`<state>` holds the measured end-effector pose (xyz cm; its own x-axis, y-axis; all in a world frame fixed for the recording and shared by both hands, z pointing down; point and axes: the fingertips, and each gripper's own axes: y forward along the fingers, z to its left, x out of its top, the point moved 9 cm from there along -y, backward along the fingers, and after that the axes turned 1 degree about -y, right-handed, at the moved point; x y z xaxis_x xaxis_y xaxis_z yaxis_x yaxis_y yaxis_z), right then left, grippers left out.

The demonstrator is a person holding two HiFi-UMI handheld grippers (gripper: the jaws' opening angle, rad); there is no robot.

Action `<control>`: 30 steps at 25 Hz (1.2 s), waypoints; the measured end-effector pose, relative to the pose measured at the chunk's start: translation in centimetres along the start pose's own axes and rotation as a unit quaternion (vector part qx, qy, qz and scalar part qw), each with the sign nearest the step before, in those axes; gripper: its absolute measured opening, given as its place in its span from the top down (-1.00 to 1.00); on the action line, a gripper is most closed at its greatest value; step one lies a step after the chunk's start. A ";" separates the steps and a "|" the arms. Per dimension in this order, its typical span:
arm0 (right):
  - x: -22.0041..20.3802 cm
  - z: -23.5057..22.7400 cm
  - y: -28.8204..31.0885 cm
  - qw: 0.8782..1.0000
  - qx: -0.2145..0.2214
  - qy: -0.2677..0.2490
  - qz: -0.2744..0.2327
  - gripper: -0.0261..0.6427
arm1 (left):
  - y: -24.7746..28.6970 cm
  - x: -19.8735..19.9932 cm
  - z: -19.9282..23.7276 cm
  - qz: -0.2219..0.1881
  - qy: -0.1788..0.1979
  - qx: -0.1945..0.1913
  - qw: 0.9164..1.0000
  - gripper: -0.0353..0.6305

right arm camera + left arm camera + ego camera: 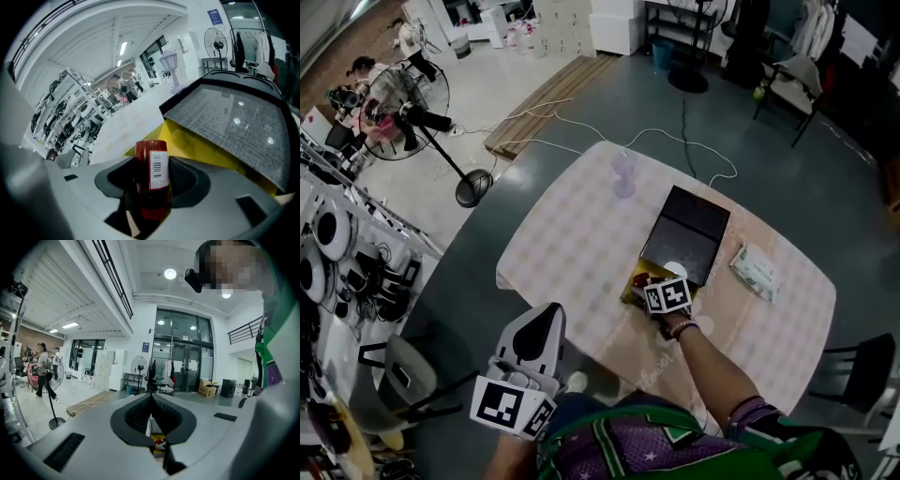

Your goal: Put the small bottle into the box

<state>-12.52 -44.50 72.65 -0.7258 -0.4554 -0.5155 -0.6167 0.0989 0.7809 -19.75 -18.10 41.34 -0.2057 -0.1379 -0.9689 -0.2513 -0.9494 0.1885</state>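
Observation:
A small red bottle (pixel 152 180) with a white barcode label stands upright between the jaws of my right gripper (pixel 152 161), which is shut on it. Just beyond it lies the box, with a yellow inside (pixel 201 147) and a dark open lid (pixel 234 124). In the head view the right gripper (pixel 654 283) hovers at the near end of the black box (pixel 686 234), and the bottle shows only as a red speck (pixel 640 278). My left gripper (pixel 532 345) hangs off the table near my body. Its jaws (pixel 151 397) are shut and hold nothing.
The table (pixel 572 244) wears a pale checked cloth. A lavender goblet-shaped ornament (pixel 624 174) stands at its far edge and a packet of wipes (pixel 756 270) lies right of the box. A standing fan (pixel 403 108) and chairs (pixel 862 366) surround the table.

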 end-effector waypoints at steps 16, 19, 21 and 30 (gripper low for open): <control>0.0 0.6 -1.0 0.999 0.003 0.009 -0.033 0.21 | -0.5 0.4 1.1 -0.011 -0.003 -0.016 1.000 0.82; -0.1 1.1 -2.2 0.999 0.007 0.016 -0.051 0.26 | -0.4 0.6 1.3 -0.015 -0.004 -0.032 0.999 0.82; -0.2 1.3 -3.0 0.998 0.001 0.020 -0.068 0.26 | -0.2 0.7 1.4 -0.017 -0.003 -0.048 0.999 0.82; -2.4 2.6 -7.0 0.990 -0.039 0.056 -0.121 0.21 | -0.2 0.9 1.9 -0.020 0.008 -0.111 0.994 0.82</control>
<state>-7.25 -41.80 67.49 -0.5186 -0.5525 -0.6525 -0.7404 -0.0915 0.6659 -21.71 -17.49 40.72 -0.1838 -0.1018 -0.9777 -0.0430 -0.9928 0.1114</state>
